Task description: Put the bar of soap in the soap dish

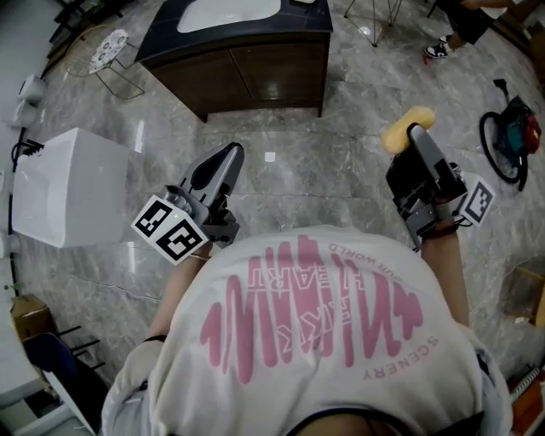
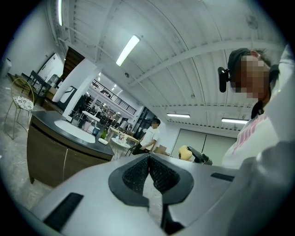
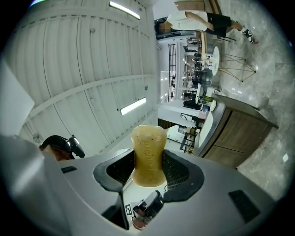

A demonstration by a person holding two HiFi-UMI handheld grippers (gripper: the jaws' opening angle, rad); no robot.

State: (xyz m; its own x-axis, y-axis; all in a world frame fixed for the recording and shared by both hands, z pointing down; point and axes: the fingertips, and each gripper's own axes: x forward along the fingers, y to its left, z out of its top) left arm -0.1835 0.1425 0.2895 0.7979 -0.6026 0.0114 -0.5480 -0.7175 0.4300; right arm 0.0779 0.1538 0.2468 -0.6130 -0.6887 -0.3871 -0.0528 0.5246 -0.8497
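The yellow bar of soap stands between the pads of my right gripper, which is shut on it. From the head view the soap sticks out of the right gripper, held high above the marble floor. My left gripper is shut with nothing in it; its black pads meet in the left gripper view, where the soap shows small in the distance. No soap dish can be made out in any view.
A dark wooden vanity with a white basin stands ahead. A white box-shaped fixture sits on the floor at left. A wire chair is beside the vanity. A person stands at the far right.
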